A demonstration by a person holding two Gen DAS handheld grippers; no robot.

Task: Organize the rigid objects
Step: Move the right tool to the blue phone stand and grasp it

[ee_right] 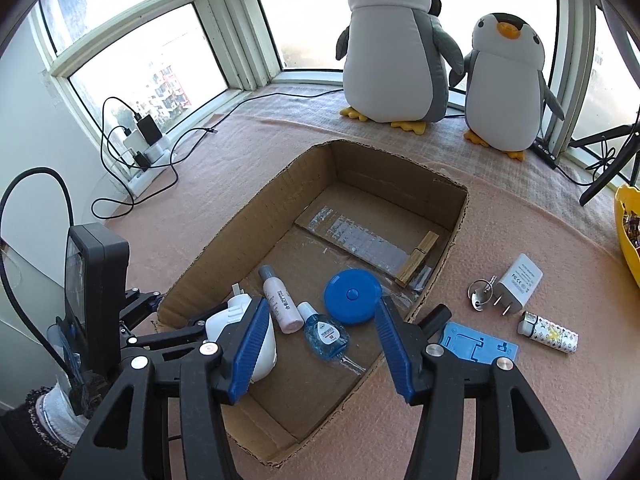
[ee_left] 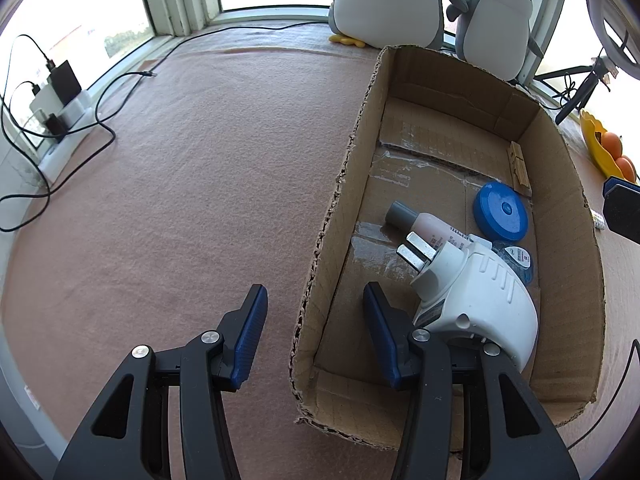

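An open cardboard box point(ee_left: 352, 152) point(ee_right: 240, 232) lies on the pink cloth. Inside it are a white plug-in device point(ee_left: 472, 296) point(ee_right: 240, 332), a pink bottle point(ee_left: 424, 224) point(ee_right: 280, 304), a blue round tape measure point(ee_left: 500, 212) point(ee_right: 352, 296), a small blue bottle point(ee_left: 516, 260) point(ee_right: 324, 332) and a wooden clothespin point(ee_left: 520, 168) point(ee_right: 416, 264). My left gripper point(ee_left: 315, 288) stands open astride the box's left wall, pads apart from it. My right gripper point(ee_right: 324, 302) hangs open above the small blue bottle, holding nothing.
On the cloth right of the box lie a white charger point(ee_right: 520, 284), a key ring point(ee_right: 480, 296), a patterned lighter point(ee_right: 552, 336) and a blue stand point(ee_right: 476, 344). Two plush penguins point(ee_right: 396, 48) stand behind the box, a power strip with cables point(ee_right: 148, 140) far left, a yellow bowl point(ee_right: 626, 236) right.
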